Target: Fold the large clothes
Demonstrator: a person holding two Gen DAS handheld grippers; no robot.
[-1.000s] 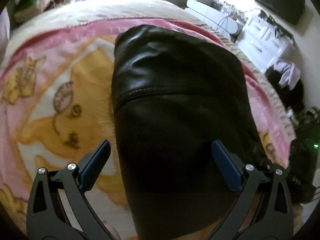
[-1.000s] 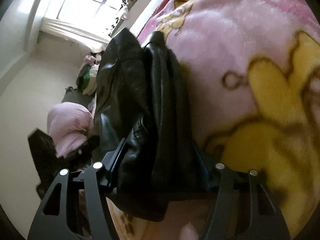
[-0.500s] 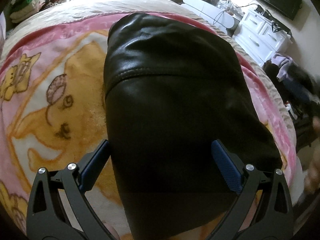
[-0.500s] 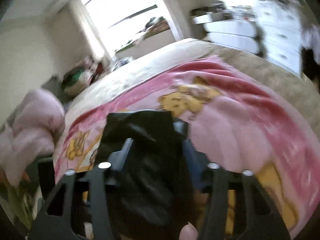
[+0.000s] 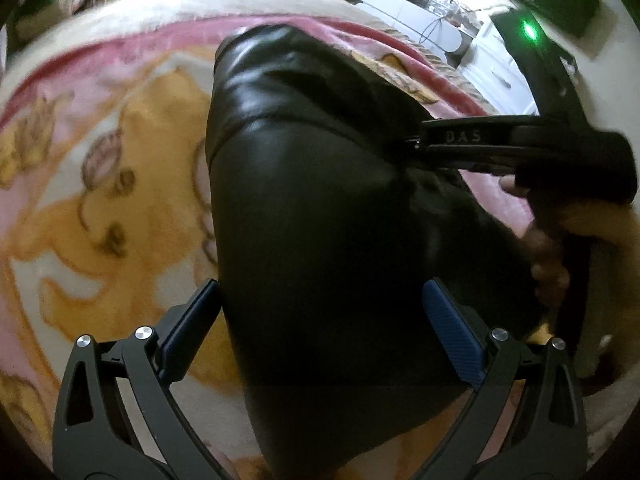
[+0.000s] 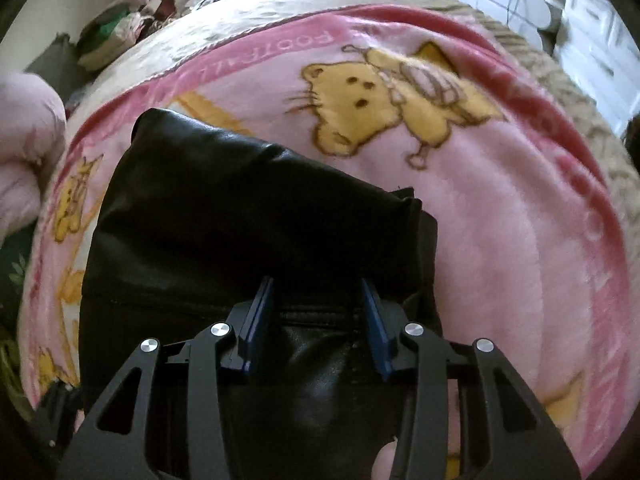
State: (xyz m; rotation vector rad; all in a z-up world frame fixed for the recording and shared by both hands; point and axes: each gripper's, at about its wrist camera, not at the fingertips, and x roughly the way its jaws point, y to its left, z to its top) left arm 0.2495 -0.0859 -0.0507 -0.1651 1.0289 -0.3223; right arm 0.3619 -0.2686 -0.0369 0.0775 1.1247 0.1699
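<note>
A folded black leather garment [image 5: 320, 232] lies on the pink cartoon-bear blanket [image 5: 100, 184] that covers the bed, its glossy folded edge toward the blanket's far red border.

The left gripper [image 5: 320, 320] hangs over the near end of the garment with its jaws spread wide; one blue pad [image 5: 192, 320] stands off the garment's left edge over the blanket, the other over the leather on the right side, and neither presses on anything (released, nothing held).

The right gripper [image 6: 316, 320] reaches in from the garment's right side, its person's hand [image 5: 548, 256] visible behind it in the left wrist view. Its jaws have just been closing, and a raised ridge of leather with a stitched seam sits between the blue pads [image 6: 256, 320]. The right wrist view does not settle whether the pads already pinch that ridge or merely flank it.

Beyond the blanket stands a white dresser [image 6: 600, 52].
</note>
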